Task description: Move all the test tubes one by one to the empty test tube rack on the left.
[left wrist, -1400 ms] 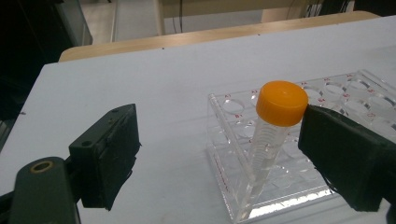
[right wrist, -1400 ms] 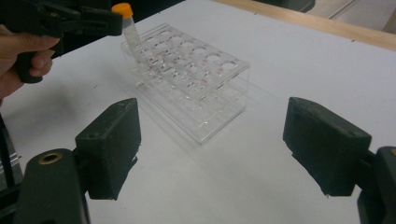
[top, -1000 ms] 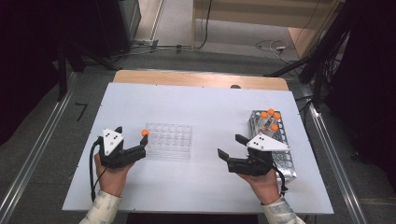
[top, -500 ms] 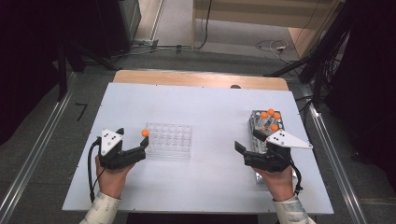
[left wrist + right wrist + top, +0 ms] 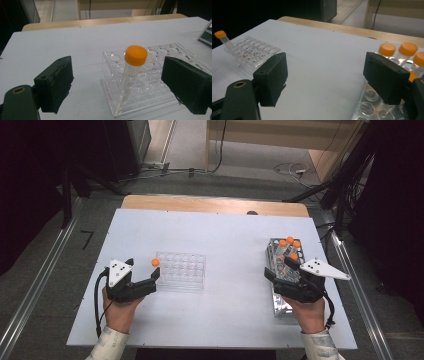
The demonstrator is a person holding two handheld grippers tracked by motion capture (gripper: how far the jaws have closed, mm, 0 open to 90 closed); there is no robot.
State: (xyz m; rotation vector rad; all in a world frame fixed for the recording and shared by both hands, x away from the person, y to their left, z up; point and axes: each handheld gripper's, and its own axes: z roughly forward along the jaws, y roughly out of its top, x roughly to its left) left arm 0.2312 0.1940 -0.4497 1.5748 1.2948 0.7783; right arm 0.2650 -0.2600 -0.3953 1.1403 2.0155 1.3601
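Observation:
A clear tube with an orange cap (image 5: 135,55) stands tilted in the near corner of a clear plastic rack (image 5: 160,82). My left gripper (image 5: 120,85) is open just short of it, and its jaws stand wide on either side without touching the tube. From above, the left gripper (image 5: 151,282) sits at the left end of the clear rack (image 5: 181,270), beside the tube (image 5: 155,262). My right gripper (image 5: 272,280) is open and empty at the left side of a metal rack (image 5: 279,305). That rack holds several orange-capped tubes (image 5: 289,245), also seen close by as orange-capped tubes (image 5: 407,48).
White table (image 5: 225,235) with a wooden strip along its far edge (image 5: 210,204). Bare white surface lies between the two racks. In the right gripper view, the clear rack (image 5: 252,52) lies far off to the left. A cable trails from each gripper.
My right gripper has moved to the right, from the open table onto the metal rack's left side. The left gripper and the tube have stayed where they were.

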